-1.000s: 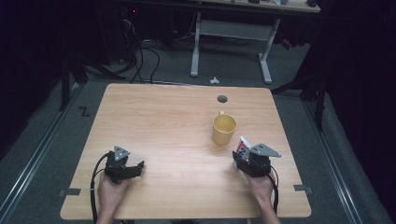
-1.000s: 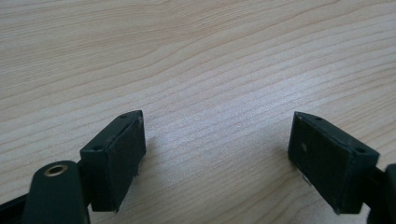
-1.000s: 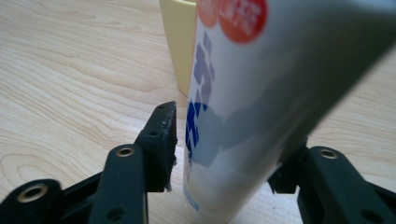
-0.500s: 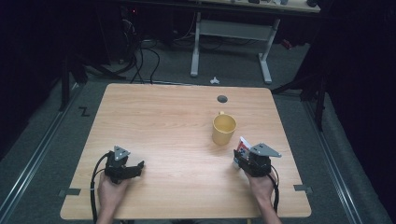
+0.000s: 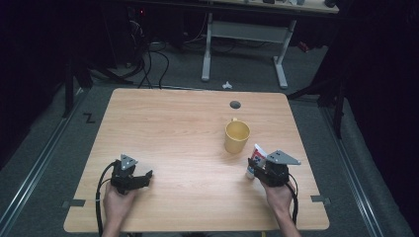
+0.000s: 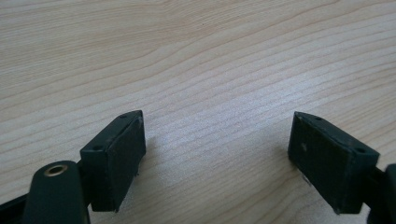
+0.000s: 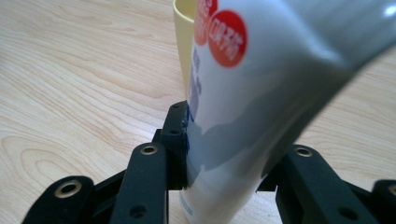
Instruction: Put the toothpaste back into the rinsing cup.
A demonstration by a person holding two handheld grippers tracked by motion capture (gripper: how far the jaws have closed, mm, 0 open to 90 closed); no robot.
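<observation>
Having just closed, right gripper (image 7: 224, 158) clamps the tube (image 7: 247, 107).

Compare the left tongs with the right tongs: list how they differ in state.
The left tongs stand open with bare wood between the jaws; the right tongs have just closed on the white tube. The left tongs sit far from the yellow mug; the right tongs are just short of it. Both sit low over the table, each in a hand.

Place: a dim lab or workshop
Worktop: bare wooden worktop (image 5: 173, 133) on grey carpet
Beyond its far edge: loose cables (image 5: 148, 64), a white-legged desk (image 5: 244, 37)
</observation>
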